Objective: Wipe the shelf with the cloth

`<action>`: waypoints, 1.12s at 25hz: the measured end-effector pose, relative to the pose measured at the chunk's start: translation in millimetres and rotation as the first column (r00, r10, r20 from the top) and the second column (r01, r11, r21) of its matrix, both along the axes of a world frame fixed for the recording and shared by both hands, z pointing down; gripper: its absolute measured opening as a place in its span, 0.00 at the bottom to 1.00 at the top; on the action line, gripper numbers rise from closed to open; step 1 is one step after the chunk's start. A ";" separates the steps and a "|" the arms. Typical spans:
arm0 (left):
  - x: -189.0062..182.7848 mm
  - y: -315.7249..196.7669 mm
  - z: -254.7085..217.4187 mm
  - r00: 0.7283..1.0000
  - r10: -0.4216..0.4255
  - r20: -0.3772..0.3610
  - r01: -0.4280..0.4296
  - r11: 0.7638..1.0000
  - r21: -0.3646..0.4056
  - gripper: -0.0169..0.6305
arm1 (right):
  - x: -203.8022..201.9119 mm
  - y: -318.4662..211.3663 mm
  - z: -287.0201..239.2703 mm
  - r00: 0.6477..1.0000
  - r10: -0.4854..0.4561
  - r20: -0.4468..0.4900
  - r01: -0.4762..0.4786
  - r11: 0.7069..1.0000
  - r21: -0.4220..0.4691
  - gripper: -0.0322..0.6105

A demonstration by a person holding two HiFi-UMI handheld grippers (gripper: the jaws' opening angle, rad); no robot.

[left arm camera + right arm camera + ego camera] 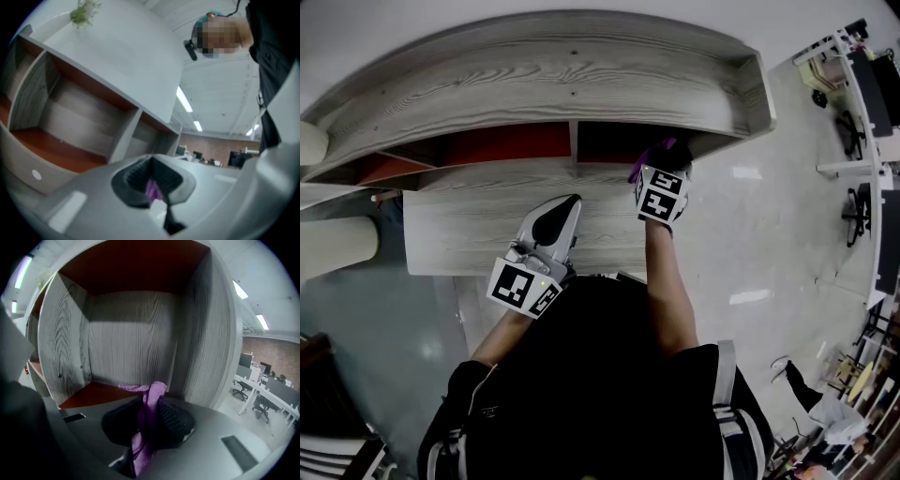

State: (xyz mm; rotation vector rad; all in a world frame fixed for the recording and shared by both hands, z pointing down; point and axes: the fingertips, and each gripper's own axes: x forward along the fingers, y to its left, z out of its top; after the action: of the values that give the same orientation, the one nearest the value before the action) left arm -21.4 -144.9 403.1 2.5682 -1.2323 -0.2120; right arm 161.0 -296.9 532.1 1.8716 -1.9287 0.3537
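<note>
right arm (662, 272) straight into shelf (534, 84) right cubby, right gripper (152, 403) clenching purple cloth (142, 439), left gripper (562, 208) pinched closed, bent back by shelf front

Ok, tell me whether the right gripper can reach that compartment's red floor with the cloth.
Likely yes: the right gripper, shut on the cloth, is at the open mouth of the compartment, and the red floor just ahead shows nothing in the way.
</note>
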 end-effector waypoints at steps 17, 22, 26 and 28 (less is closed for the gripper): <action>-4.0 -15.6 4.8 1.000 0.028 -0.001 -0.028 1.000 -0.014 0.03 | -21.5 -27.9 19.9 0.984 -0.118 -0.137 0.098 0.984 -0.147 0.13; -3.8 -17.3 1.0 1.000 0.022 0.001 -0.022 1.000 -0.004 0.03 | -35.7 -35.3 20.7 0.970 -0.188 -0.154 0.159 0.971 -0.179 0.13; -8.1 -17.8 0.7 1.000 0.004 0.003 -0.004 1.000 -0.006 0.03 | -53.0 -42.0 21.8 0.955 -0.255 -0.154 0.224 0.955 -0.194 0.13; -9.8 -18.2 2.1 1.000 -0.004 0.004 0.004 1.000 -0.012 0.03 | -64.3 -45.5 22.5 0.945 -0.289 -0.155 0.257 0.946 -0.199 0.13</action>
State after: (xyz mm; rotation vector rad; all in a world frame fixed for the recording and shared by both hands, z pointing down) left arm -31.3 -163.1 405.2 2.5575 -1.2366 -0.1998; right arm 96.8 -342.3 554.5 1.4460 -1.9310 0.2468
